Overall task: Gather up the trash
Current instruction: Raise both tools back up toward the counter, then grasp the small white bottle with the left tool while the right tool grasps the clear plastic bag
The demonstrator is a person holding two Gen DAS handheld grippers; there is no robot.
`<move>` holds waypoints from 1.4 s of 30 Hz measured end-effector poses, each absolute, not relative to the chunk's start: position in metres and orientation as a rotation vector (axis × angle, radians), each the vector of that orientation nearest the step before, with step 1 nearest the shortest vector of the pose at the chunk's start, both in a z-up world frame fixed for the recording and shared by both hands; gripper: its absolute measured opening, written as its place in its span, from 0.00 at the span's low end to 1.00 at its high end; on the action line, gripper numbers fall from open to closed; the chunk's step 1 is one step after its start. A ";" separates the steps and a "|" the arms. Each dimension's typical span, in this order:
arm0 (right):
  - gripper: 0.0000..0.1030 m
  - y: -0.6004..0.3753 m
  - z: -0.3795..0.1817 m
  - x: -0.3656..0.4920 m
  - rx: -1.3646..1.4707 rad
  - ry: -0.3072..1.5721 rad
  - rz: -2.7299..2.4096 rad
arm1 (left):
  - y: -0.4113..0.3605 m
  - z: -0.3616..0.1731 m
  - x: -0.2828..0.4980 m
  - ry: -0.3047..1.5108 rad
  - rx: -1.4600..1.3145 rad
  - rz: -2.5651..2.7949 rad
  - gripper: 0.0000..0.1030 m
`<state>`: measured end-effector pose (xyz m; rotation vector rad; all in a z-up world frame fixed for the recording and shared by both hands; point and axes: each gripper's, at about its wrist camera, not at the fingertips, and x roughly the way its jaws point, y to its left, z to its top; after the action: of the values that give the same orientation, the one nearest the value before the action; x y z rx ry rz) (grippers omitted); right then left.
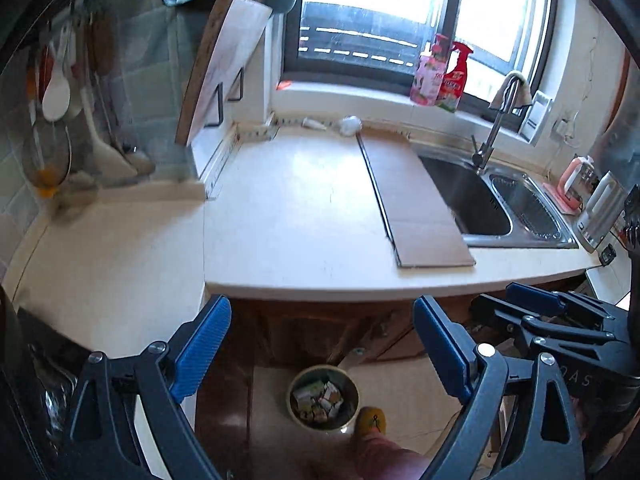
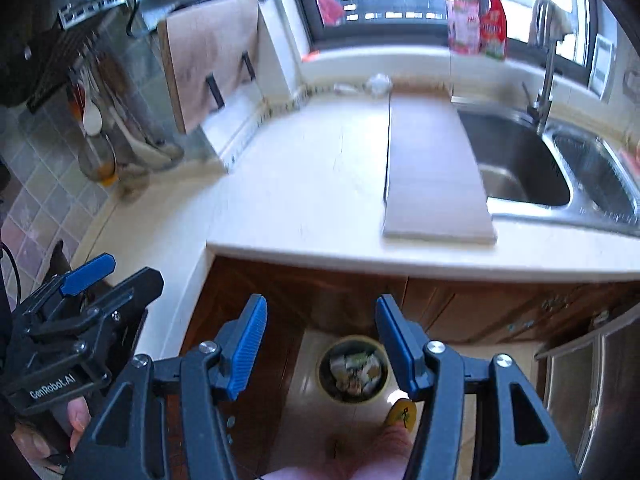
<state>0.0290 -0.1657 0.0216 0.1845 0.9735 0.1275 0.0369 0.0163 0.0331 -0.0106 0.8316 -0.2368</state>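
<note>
A round trash bin (image 1: 323, 399) stands on the floor below the counter, holding several crumpled wrappers; it also shows in the right wrist view (image 2: 353, 368). My left gripper (image 1: 322, 344) is open and empty, held above the bin in front of the counter edge. My right gripper (image 2: 321, 340) is open and empty, also above the bin. A crumpled white wad (image 1: 349, 124) and a small white scrap (image 1: 315, 123) lie at the back of the counter under the window; the wad also shows in the right wrist view (image 2: 378, 83).
A flat cardboard sheet (image 1: 416, 204) lies on the cream counter (image 1: 292, 216) beside the steel sink (image 1: 496, 204). Bottles (image 1: 440, 72) stand on the sill. A cutting board (image 1: 222, 64) leans at the left. A kettle (image 1: 604, 210) stands right. A foot (image 1: 371, 420) is beside the bin.
</note>
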 end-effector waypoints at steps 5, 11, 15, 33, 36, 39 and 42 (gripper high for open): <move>0.56 -0.178 0.040 0.054 0.171 0.915 0.114 | 0.006 0.057 0.067 0.781 0.018 -0.246 0.89; 0.56 -0.199 0.052 0.104 0.181 0.882 0.121 | -0.013 0.076 0.126 0.769 0.042 -0.262 0.89; 0.56 -0.218 0.060 0.157 0.184 0.880 0.132 | -0.030 0.082 0.177 0.783 0.033 -0.266 0.89; 0.57 -0.310 0.008 0.460 0.195 1.029 0.199 | -0.094 0.030 0.495 0.964 -0.054 -0.189 0.86; 0.57 -0.316 -0.021 0.507 0.204 1.069 0.189 | -0.096 0.001 0.543 1.023 -0.090 -0.203 0.82; 0.57 -0.319 -0.050 0.547 0.229 1.107 0.195 | -0.095 -0.026 0.585 1.071 -0.120 -0.202 0.77; 0.57 -0.320 -0.077 0.582 0.290 1.146 0.220 | -0.091 -0.051 0.618 1.097 -0.152 -0.189 0.76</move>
<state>0.5815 -0.3196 -0.0774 0.2900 1.1458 0.2201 0.6178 -0.0913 -0.0515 -0.1522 1.0965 -0.1893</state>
